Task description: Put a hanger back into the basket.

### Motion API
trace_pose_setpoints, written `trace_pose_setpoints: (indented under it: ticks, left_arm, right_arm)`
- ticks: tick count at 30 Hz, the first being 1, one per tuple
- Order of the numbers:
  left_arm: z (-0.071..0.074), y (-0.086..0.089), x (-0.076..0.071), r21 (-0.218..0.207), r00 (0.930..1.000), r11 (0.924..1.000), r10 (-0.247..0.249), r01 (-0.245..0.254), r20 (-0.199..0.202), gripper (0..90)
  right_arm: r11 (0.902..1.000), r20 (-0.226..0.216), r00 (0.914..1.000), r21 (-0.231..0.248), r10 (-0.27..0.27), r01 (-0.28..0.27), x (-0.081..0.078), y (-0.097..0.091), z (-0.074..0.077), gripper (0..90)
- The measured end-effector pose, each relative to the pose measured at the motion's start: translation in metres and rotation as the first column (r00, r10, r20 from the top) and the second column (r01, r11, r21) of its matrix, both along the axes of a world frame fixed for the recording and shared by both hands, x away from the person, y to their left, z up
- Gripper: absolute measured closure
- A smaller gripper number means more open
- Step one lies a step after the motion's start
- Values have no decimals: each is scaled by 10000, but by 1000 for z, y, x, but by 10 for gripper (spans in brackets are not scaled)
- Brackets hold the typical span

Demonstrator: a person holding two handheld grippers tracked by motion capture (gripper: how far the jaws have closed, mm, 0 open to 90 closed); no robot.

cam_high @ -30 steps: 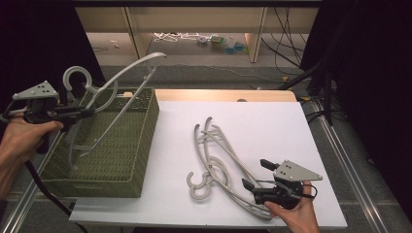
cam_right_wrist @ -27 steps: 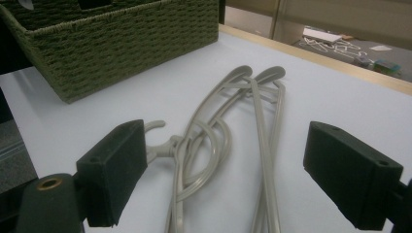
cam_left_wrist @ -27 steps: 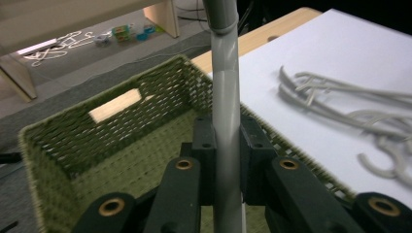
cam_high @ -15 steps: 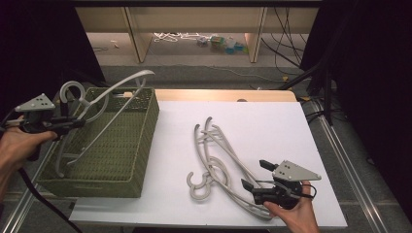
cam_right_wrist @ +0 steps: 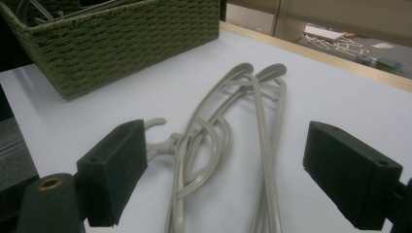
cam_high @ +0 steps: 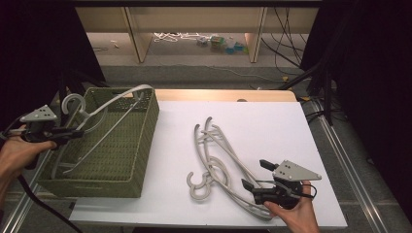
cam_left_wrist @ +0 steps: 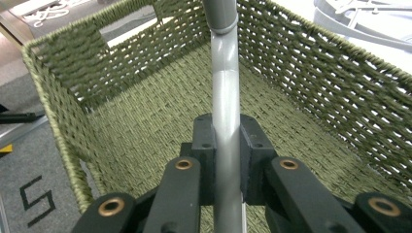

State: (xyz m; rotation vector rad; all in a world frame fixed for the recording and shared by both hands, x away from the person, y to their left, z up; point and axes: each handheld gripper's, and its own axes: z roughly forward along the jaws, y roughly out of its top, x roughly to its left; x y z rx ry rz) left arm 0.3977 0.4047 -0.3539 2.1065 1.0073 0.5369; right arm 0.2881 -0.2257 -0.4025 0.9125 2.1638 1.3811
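The only writing that could be read was a black "S" on the grey floor [cam_left_wrist: 36,206] beside the basket in the left gripper view. The green woven basket [cam_high: 141,145] stood at the left end of the white table [cam_high: 272,121], and a grey plastic hanger [cam_high: 104,109] leaned inside it, its hook and one shoulder rising above the rim; how far down its lower bar reached was hard to make out. The left gripper [cam_high: 73,133] had its jaws clamped on the hanger's grey bar, seen up close in the left gripper view [cam_left_wrist: 226,145] above the basket's woven floor. Near the middle of the table lay a tangled pile of hangers [cam_high: 218,160]; how many was not clear. The right gripper [cam_high: 253,177] rested at the pile's near end with its jaws spread wide and nothing between the pads. In the right gripper view the hangers [cam_right_wrist: 228,131] lay just ahead, cut off at the bottom edge.
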Motion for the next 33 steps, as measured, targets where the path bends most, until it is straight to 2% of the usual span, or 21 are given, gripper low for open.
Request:
trace_pose_setpoints:
  ticks: [6, 9, 11, 14, 15, 18, 19, 23, 25, 26, 29, 33]
  left_arm:
    - [-11, -1, 5, 110, 9993, 9999, 92, -89, -368, 798]
    - [-16, 1, 7, -61, 9987, 9997, 224, -227, -465, 798]
    - [-17, 7, 10, 430, 9971, 9990, 187, -155, -743, 798]
    - [-23, 9, 15, 300, 9949, 9986, 453, -427, -906, 797]
    - [-25, 10, 17, 221, 9944, 9987, 482, -464, -936, 796]
    - [-30, 9, 21, 252, 9921, 9985, 511, -485, -1143, 797]
    - [-32, 8, 23, 299, 9914, 9983, 523, -491, -1203, 796]
    - [-43, 1, 29, 308, 9856, 9971, 738, -699, -1522, 796]
    - [-45, -2, 30, 296, 9837, 9961, 864, -828, -1574, 794]
    - [-46, -5, 31, 381, 9832, 9957, 896, -846, -1589, 794]
    - [-50, -9, 34, 480, 9797, 9943, 1018, -948, -1727, 792]
    - [-57, -11, 39, 300, 9660, 9890, 1477, -1446, -2124, 786]
  right_arm:
    - [10000, -7, 10000, -11, 4, -4, 0, -1, 0, 169]
    - [10000, -57, 10000, 4, 32, -32, 0, -1, 0, 169]
    - [10000, -25, 10000, 28, 27, -27, 1, -1, 0, 169]
    - [10000, -42, 10000, 21, 48, -48, 0, -1, 0, 169]
    - [9999, 73, 10000, 132, 42, -43, 1, 0, 0, 169]
    - [9997, -144, 9999, 241, 95, -92, 0, 0, 0, 169]
    - [10000, -161, 9999, 80, 30, -29, 0, -1, 1, 169]
    - [10000, -53, 10000, -9, 14, -14, 0, -2, 0, 169]
    - [10000, -205, 9998, 41, 33, -32, 0, -2, 1, 169]
    - [10000, -32, 10000, 3, 44, -44, 0, -2, 1, 169]
    - [10000, -41, 10000, 9, 52, -52, 0, -2, 1, 169]
    - [10000, -41, 10000, -3, 73, -73, 0, -2, 1, 169]
